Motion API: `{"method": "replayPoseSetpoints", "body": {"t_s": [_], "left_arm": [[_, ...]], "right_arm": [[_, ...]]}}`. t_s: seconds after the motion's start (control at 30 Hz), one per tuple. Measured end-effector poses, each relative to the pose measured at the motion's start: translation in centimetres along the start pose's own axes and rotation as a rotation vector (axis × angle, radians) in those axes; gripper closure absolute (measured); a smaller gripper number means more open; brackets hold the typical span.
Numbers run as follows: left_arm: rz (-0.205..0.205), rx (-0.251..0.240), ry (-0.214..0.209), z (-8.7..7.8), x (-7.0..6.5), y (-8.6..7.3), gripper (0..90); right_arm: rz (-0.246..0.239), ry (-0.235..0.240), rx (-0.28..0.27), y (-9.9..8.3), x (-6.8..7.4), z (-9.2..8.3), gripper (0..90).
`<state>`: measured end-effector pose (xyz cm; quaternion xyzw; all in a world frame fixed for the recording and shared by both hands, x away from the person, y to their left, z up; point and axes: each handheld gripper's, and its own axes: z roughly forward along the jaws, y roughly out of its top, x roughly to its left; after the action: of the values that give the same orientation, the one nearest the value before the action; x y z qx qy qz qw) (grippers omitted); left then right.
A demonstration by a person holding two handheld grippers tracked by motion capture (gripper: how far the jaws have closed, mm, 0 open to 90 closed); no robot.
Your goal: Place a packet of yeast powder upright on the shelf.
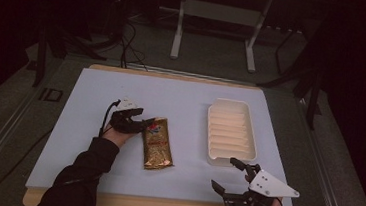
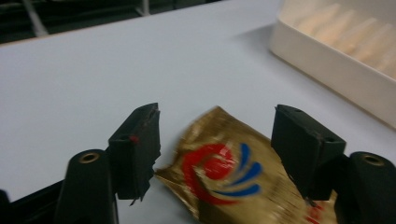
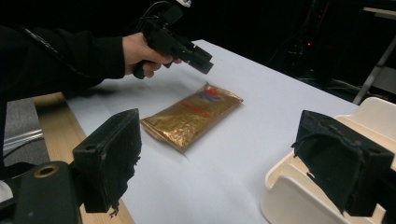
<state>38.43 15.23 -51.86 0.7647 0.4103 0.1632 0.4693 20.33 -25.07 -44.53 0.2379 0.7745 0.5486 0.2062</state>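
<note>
The gold packet [image 1: 158, 143] lies flat on the table [image 1: 90, 165], left of centre, with its long side running near to far and its red and blue logo at the far end. The white tray [image 1: 255, 139] sits well apart to its right and is empty.

The left claw [image 1: 139, 123] is at the packet's far left corner. In the left gripper view its jaws stand partly open on either side of the logo end. The pads [image 2: 140, 144] are not pressing on the foil, so nothing is held. The right claw [image 1: 230, 175] hovers wide open over the near right of the table, just in front of the tray's near end, and it is empty too.

The step in hand looks like a grasp of the packet's far end, likely to carry it to the tray. To do it well, the left claw should come low enough that the lower pad slides under the foil edge rather than pushing the packet along the table. The packet is flat and slippery, so a bite well past the crimped seam would hold better than a pinch at the very corner. Closing squarely across the short edge should keep it from twisting as it lifts. The right claw is best kept clear of the tray so the path stays open.
</note>
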Motion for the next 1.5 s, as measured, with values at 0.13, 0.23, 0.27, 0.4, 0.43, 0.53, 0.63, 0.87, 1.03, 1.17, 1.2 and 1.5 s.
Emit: {"method": "replayPoseSetpoints", "body": {"t_s": [0.13, 0.23, 0.27, 0.4, 0.43, 0.53, 0.63, 0.87, 1.03, 1.17, 1.2, 1.5], "left_arm": [[-0.023, 0.037, 0.004, 1.0, 0.7, -0.5, 35.5], [-0.058, 0.061, -0.01, 1.6, 1.2, -0.9, 35.5], [-0.068, 0.071, -0.009, 1.8, 1.3, -1.1, 35.7], [-0.061, 0.131, 0.005, 2.6, 1.6, -1.5, 38.8], [-0.06, 0.141, 0.002, 2.8, 1.6, -1.5, 38.8], [-0.059, 0.149, 0.006, 3.0, 1.7, -1.7, 38.8], [-0.064, 0.179, -0.005, 3.2, 1.8, -1.8, 38.9], [-0.043, 0.227, -0.027, 3.1, 0.9, -1.5, 57.4], [-0.009, 0.269, -0.002, 3.1, 0.3, -1.4, 74.1], [-0.004, 0.274, 0.015, 3.1, 0.1, -1.4, 79.6], [-0.006, 0.275, 0.021, 3.1, 0.0, -1.4, 80.5], [0.0, 0.222, 0.045, 2.6, -0.9, -0.9, 89.0]], "right_arm": [[-0.002, 0.007, 0.007, -0.1, 0.1, 0.2, 14.5], [-0.007, 0.007, 0.006, 0.0, 0.2, 0.1, 14.6], [-0.006, 0.008, 0.006, 0.0, 0.2, 0.1, 14.6], [0.007, 0.012, 0.015, -0.2, 0.0, 0.3, 14.8], [0.008, 0.011, 0.015, -0.2, 0.0, 0.3, 14.8], [0.005, 0.008, 0.016, -0.1, 0.1, 0.3, 14.8], [0.001, 0.006, 0.017, -0.1, 0.1, 0.3, 14.9], [-0.001, 0.008, 0.023, -0.1, 0.2, 0.4, 14.9], [0.002, 0.018, 0.027, -0.1, 0.3, 0.5, 15.3], [0.0, 0.021, 0.018, -0.1, 0.2, 0.4, 19.0], [0.003, 0.021, 0.015, -0.1, 0.2, 0.3, 19.0], [0.006, 0.014, 0.005, 0.0, 0.2, 0.2, 19.6]]}}
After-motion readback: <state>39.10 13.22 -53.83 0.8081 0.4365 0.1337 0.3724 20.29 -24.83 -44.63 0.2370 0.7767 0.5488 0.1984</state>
